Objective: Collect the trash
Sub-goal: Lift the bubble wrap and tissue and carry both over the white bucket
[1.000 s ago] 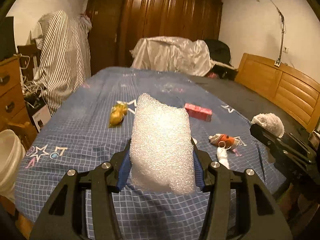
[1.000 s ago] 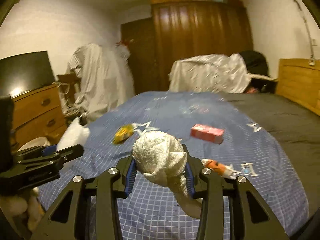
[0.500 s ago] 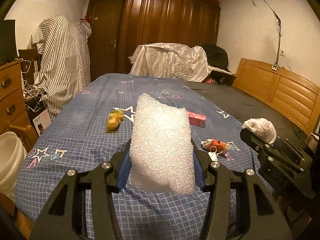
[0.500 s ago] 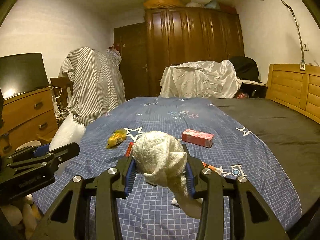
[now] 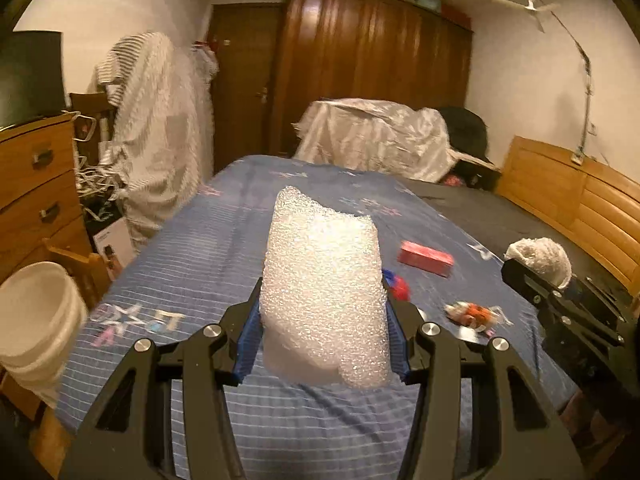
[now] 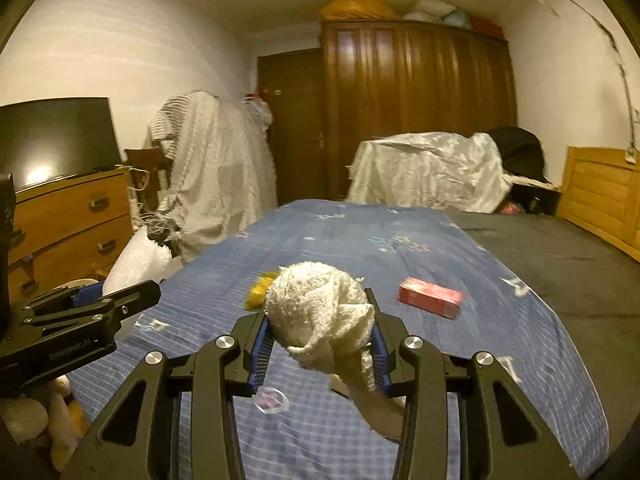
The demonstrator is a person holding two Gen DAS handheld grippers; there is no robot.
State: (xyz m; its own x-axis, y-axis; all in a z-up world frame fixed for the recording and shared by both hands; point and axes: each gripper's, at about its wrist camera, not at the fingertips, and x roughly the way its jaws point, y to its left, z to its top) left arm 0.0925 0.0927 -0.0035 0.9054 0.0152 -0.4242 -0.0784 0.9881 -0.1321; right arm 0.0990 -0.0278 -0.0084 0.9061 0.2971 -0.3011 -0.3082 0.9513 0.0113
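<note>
Two grips: my left gripper (image 5: 322, 344) clamps a bumpy white foam sheet (image 5: 322, 292), my right gripper (image 6: 320, 344) squeezes a fuzzy balled towel (image 6: 320, 312); a red box (image 6: 430, 297) lies far right on the bed (image 6: 360, 248).

The room is lit dimly and warmly from above, with a yellow cast thrown over both views; a glare spot is reflected in the dark screen (image 6: 52, 140). Motion blur is smeared across both pictures; edges are bowed and vignetted by the fisheye.
</note>
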